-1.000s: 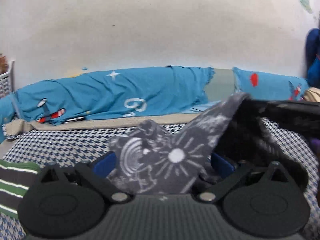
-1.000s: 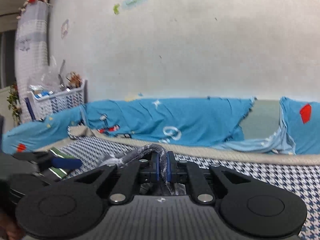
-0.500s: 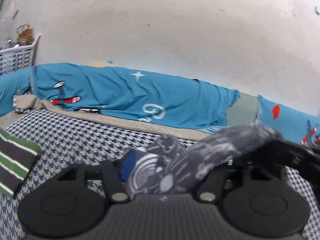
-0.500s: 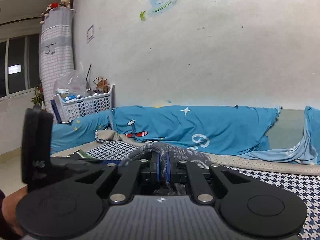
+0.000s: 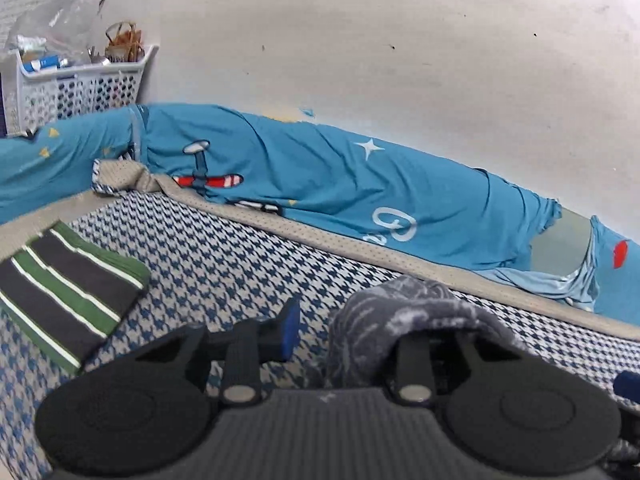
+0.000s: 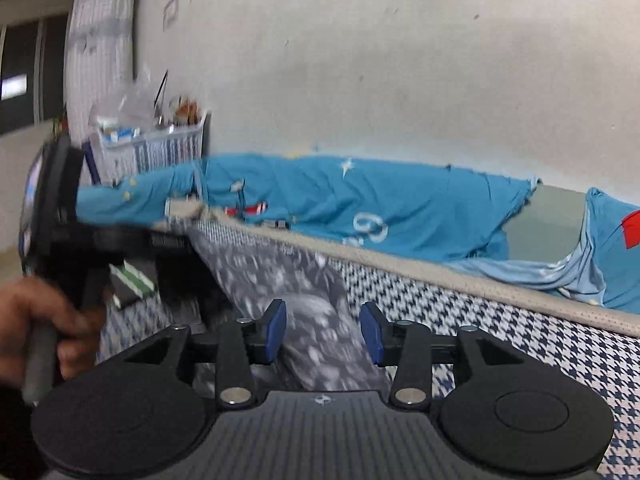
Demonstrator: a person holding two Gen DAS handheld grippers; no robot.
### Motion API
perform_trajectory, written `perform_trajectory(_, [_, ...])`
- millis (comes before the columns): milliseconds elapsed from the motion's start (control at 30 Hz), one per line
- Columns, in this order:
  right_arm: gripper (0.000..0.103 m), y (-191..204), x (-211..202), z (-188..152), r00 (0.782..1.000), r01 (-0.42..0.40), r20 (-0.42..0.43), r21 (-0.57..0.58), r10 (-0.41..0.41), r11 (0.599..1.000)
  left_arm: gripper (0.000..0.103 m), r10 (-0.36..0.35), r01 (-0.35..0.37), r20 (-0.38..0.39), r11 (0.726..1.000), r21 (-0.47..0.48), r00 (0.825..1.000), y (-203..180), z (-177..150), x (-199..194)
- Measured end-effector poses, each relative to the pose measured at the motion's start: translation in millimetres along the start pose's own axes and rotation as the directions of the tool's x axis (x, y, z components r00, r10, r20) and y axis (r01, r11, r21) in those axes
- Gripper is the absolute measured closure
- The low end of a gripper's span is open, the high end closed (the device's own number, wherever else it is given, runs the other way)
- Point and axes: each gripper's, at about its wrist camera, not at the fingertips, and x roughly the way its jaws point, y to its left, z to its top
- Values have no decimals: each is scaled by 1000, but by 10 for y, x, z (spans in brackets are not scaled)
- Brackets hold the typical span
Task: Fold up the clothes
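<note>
- Your right tongs (image 6: 323, 330) stand apart, both blue pads (image 6: 277, 326) bare, with the grey patterned garment (image 6: 292, 300) lying between them but not pinched.
- Your left tongs (image 5: 352, 328) are also apart: one blue pad (image 5: 291, 330) stands clear on the left, while the garment (image 5: 404, 312) is draped in a hump over the right finger, hiding it.
- In the right wrist view, the garment runs up and to the left from your right tongs to the left tool (image 6: 60, 216), where its upper end meets the dark fingers; the view is too blurred there to tell how it is caught.
- Your left hand (image 6: 40, 320) is wrapped around the left tool's handle.
- The garment hangs just above the houndstooth-checked bed (image 5: 224, 256).
- A folded cloth with green, black and white stripes (image 5: 64, 288) lies flat on the bed to the left, well apart from the grey garment.
- A blue printed quilt (image 5: 340, 184) is bunched along the wall behind, and a white basket (image 5: 80, 88) sits at the far left.
</note>
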Motion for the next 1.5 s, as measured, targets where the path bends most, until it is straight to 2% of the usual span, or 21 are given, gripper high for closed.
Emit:
perform_trajectory(67, [59,15,23,-32,1000,19,-16,-30,-19,999,75,30,-30,25,1000,8,999,32,22,-36])
perform_trajectory(200, [58,-2,55,-69,999,16,-42,-46,-18,999,75,81,-79,47,996,-46,996,213,112,-75])
perform_trajectory(500, [47,45,110,-110,998,9,-63,-104,-15,994,75,199,-190,125,979,-77,972,540,287,-198])
perform_trajectory(633, [47,65,141,-114,998,-8,-69,-108,1,994,75,220,-207,128,972,-108,967,665,325,-223])
perform_trajectory(800, [47,84,136,-91,997,-48,-73,-109,40,993,75,270,-250,136,957,-149,953,858,368,-256])
perform_trajectory(1000, [46,140,154,-113,992,-98,-96,-128,86,987,75,276,-254,78,942,-219,958,1103,361,-217])
perform_trajectory(1300, [45,194,187,-131,973,-207,-133,-124,191,970,75,315,-292,74,930,-224,946,1181,330,-210])
perform_trajectory(1367, [40,236,220,-150,971,-212,-140,-131,193,969,75,312,-292,63,930,-224,948,1183,319,-196])
perform_trajectory(1500, [39,352,314,-207,971,-201,-162,-171,174,965,75,306,-289,49,934,-212,951,1146,287,-169])
